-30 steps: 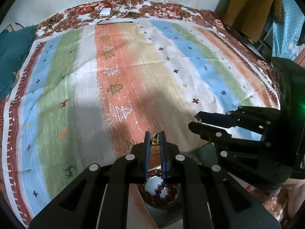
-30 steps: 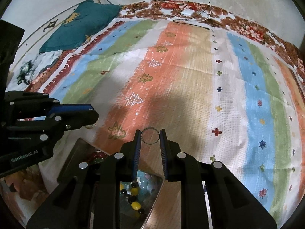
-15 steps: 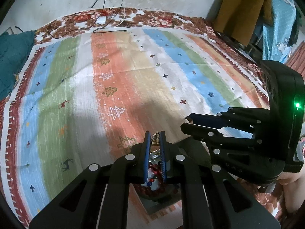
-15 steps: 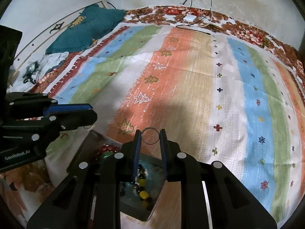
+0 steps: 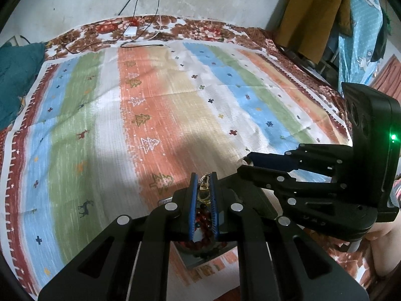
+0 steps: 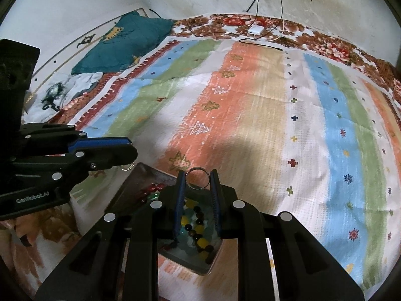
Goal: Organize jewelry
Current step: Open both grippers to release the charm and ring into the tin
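My left gripper is shut on a small gold jewelry piece pinched between its blue pads. Red beads lie below it in a grey metal tray. My right gripper is shut on a thin silver ring held upright at its fingertips. Under it, yellow, black and green beads fill the tray. Each gripper shows in the other's view: the right gripper at the right, the left gripper at the left with the gold piece hanging from it.
A striped bedspread covers the bed beyond the tray. A teal cloth lies at the far left. Cables and a white charger sit by the far wall. Clothes hang at the right.
Both grippers have drawn back and risen a little together, each keeping its piece. More of the tray and its beads shows beneath them, and more of the wall shows at the top.
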`<state>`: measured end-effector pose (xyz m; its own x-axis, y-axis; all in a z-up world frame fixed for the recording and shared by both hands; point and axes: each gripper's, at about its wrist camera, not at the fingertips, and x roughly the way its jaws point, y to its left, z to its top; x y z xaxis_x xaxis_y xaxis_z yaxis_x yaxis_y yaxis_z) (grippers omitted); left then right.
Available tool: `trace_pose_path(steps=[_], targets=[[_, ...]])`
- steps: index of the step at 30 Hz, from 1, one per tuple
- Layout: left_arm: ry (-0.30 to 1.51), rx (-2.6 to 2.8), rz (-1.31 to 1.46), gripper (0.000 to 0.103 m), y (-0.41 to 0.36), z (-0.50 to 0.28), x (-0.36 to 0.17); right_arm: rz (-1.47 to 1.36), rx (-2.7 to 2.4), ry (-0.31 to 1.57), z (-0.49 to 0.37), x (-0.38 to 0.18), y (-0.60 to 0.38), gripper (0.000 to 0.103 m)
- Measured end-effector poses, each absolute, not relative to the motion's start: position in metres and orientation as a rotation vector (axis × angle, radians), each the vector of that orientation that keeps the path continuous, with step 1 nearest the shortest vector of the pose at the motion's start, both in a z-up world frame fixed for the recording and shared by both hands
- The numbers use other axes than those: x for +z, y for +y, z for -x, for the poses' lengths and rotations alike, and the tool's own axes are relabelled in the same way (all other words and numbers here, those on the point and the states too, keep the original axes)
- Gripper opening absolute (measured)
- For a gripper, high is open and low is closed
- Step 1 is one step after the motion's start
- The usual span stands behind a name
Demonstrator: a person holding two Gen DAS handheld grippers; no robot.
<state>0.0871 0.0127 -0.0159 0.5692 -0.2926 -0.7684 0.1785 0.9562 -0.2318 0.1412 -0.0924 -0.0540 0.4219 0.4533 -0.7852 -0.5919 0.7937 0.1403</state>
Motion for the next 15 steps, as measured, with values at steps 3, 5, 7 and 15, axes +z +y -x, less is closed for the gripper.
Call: trace_pose_path(steps=[3, 5, 7, 15], targets=[[0.918, -0.287, 0.146, 0.009, 0.012, -0.083, -0.015, 0.161, 0.667, 0.926, -0.136, -0.053, -0.094, 0.020], [0.918, -0.299, 0.160, 0.009, 0.014, -0.080, -0.015, 0.156, 0.673, 0.928, -0.134, -0.054, -0.096, 0.020], [0.914, -0.302, 0.166, 0.009, 0.015, -0.077, -0.015, 0.154, 0.684, 0.931, -0.132, -0.054, -0.097, 0.020], [0.927, -0.295, 0.161, 0.014, 0.012, -0.078, -0.020, 0.139, 0.708, 0.929, -0.126, -0.053, -0.098, 0.020]])
